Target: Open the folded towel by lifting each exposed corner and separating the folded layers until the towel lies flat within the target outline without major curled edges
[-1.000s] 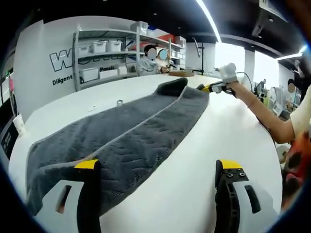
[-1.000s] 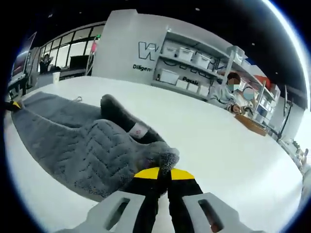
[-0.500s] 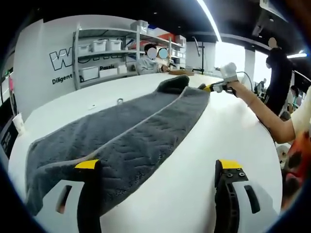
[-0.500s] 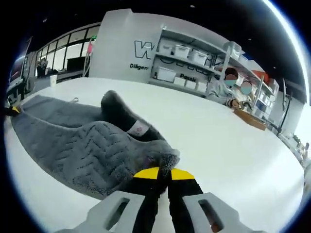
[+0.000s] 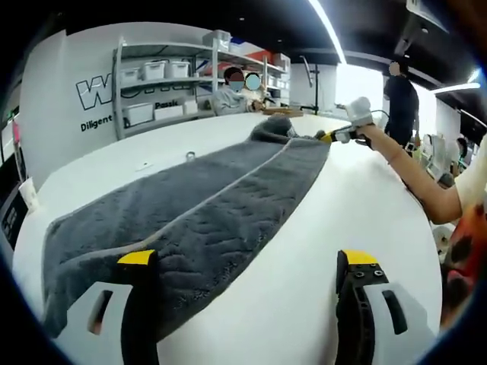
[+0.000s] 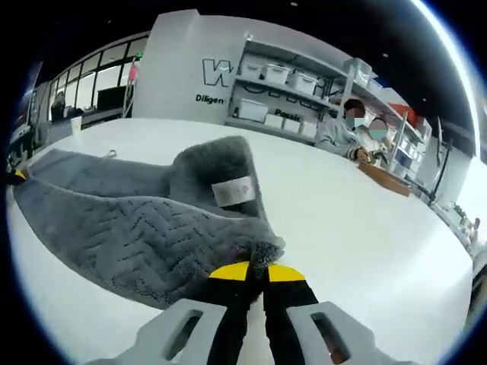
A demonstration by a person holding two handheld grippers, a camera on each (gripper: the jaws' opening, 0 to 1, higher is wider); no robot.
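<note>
right gripper view: right gripper (image 6: 256, 271) jaws pressed together, pinching a corner of the grey towel (image 6: 144, 228) at bottom centre — a white label (image 6: 233, 191) shows on the turned-back flap. left gripper view: left gripper (image 5: 247, 262) jaws spread, the towel's near end under the left jaw; bare white table (image 5: 358, 205) at right.

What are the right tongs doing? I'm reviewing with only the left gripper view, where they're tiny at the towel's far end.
Observer: The right tongs are shut on a corner of the grey towel.
Operator: Is anything folded near that corner?
Observer: Yes, a flap beside it stands up from the table, showing a white label.
Operator: Can you see my left tongs from there?
Observer: A yellow tip shows at the towel's far end.
</note>
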